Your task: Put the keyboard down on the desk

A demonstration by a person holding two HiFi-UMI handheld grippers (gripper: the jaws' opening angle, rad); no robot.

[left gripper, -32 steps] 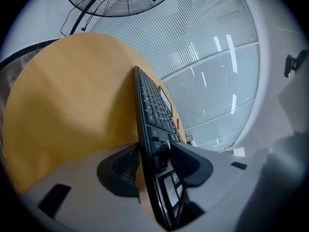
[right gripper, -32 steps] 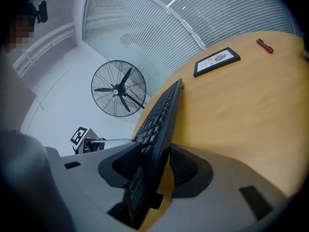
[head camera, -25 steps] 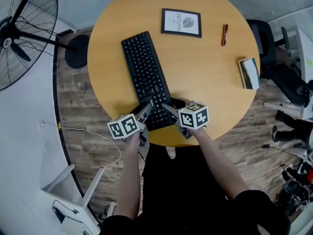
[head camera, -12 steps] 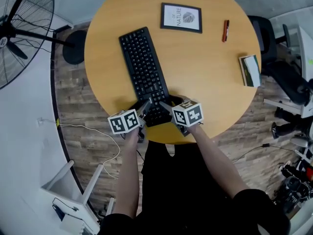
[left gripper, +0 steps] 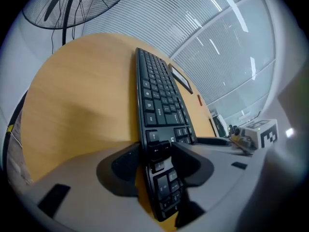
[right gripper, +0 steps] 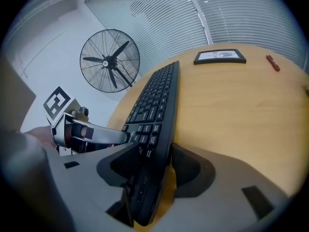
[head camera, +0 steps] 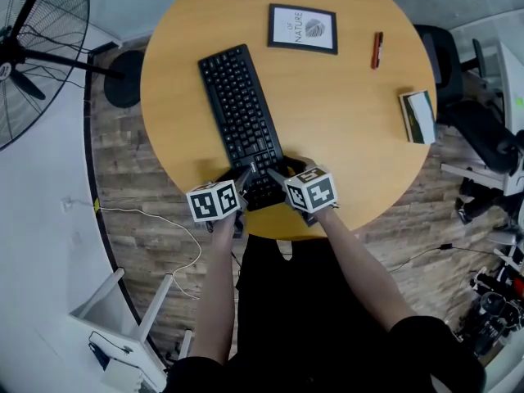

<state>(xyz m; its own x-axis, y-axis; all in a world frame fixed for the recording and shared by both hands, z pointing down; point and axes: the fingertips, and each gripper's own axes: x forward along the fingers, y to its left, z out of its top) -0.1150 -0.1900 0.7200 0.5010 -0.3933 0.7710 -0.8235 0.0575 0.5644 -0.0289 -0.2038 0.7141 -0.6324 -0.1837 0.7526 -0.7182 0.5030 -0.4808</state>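
The keyboard (head camera: pixel 241 121) appeared to lie flat on the desk (head camera: pixel 344 137), with its near end at the rim by the person. The left gripper (left gripper: pixel 158 149) clamped the left edge of that end, pads pressing. The right gripper (right gripper: pixel 154 151) straddled the right edge, its jaws opening and its pads seemingly clear. A frame (head camera: pixel 303 29) and pen (head camera: pixel 377 51) lay well beyond the keyboard. The likely risk was that the left gripper, drawing back before it let go, would drag or skew the keyboard off the rim.
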